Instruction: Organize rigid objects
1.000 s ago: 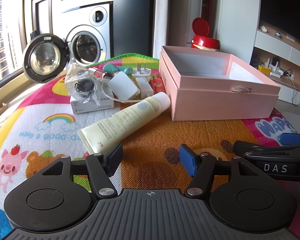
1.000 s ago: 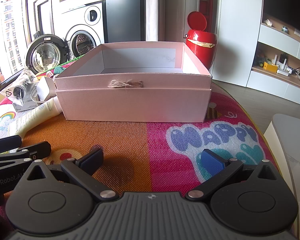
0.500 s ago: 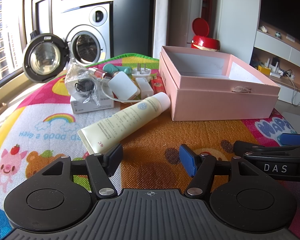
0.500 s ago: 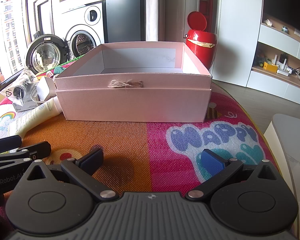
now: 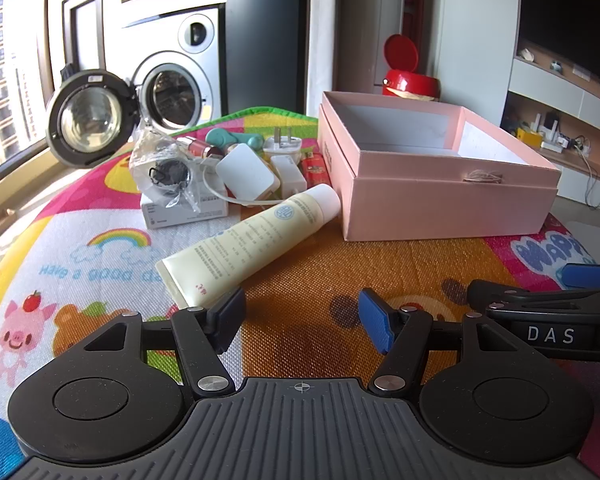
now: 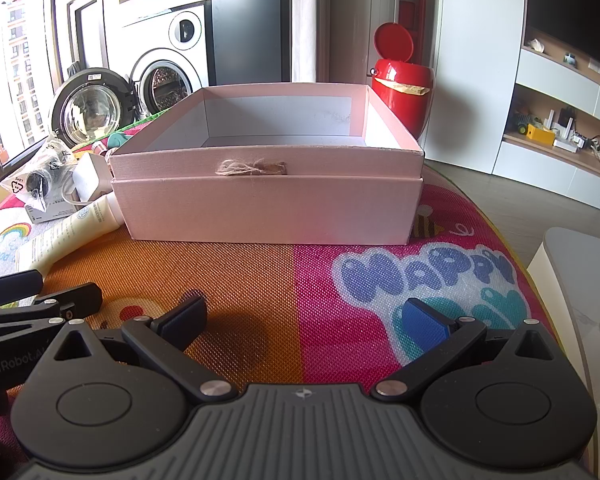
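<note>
Evidently the tidying has not started: the pink box (image 6: 266,204) sits empty on the colourful play mat (image 5: 400,264) covering the counter, and every loose item lies outside it. In the left wrist view the box is at about two o'clock, and the clutter sits at about eleven o'clock: a cream tube (image 5: 252,244) lying on its side with its white cap just beside the box's near-left corner, and behind it a white charger (image 5: 246,174), a white plug adapter (image 5: 283,145), a small white carton (image 5: 184,208) with a clear bag (image 5: 164,168) holding a dark item on top, a teal object (image 5: 236,138) and a pink-capped stick (image 5: 198,146). The left hand-held gripper (image 5: 302,316) hovers low over the mat, angled downward, its jaws spread wide with nothing between them; the tube's crimped end lies just ahead of its left finger. The right hand-held gripper (image 6: 304,318) hangs the same way, released and empty, facing the box's front wall at twelve o'clock. Each tool shows at the edge of the other's view, so they sit side by side. The likely next move is for the left tool to reach forward, close across the tube's body, and lift it over the box wall. An open washing machine (image 5: 172,92) and a red bin (image 6: 400,80) stand in the background.
</note>
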Action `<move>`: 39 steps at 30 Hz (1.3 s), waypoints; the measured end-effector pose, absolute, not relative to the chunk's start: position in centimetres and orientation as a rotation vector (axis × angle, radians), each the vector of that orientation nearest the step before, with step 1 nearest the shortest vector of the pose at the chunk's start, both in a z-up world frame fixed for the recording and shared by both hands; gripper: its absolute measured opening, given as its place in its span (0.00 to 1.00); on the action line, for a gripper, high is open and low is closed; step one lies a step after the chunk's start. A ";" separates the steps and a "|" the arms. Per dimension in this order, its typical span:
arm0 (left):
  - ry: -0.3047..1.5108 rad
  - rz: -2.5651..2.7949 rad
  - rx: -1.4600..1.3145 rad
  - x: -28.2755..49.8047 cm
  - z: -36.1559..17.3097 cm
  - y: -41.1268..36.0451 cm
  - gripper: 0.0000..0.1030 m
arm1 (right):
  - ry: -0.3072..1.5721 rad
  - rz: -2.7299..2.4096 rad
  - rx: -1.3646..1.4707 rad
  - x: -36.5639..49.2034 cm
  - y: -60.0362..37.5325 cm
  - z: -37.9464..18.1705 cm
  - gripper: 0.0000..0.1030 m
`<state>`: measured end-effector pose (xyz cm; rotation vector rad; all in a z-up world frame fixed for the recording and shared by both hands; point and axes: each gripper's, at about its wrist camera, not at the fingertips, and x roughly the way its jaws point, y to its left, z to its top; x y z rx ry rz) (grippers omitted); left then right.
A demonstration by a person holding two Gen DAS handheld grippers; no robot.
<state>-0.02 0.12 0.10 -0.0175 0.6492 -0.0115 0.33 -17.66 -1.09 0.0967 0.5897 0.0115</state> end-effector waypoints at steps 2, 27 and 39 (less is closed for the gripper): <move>0.649 -0.012 -0.017 0.0 0.1 0.1 0.66 | 0.589 0.012 0.097 0.3 -17.7 -1.1 1.00; 0.648 -0.007 -0.007 0.0 0.1 -0.1 0.66 | 0.588 0.013 0.099 0.3 -17.7 -1.1 1.00; 0.599 -0.134 -0.069 -0.9 2.2 2.3 0.57 | 0.676 0.082 0.073 0.5 -18.2 -0.4 1.00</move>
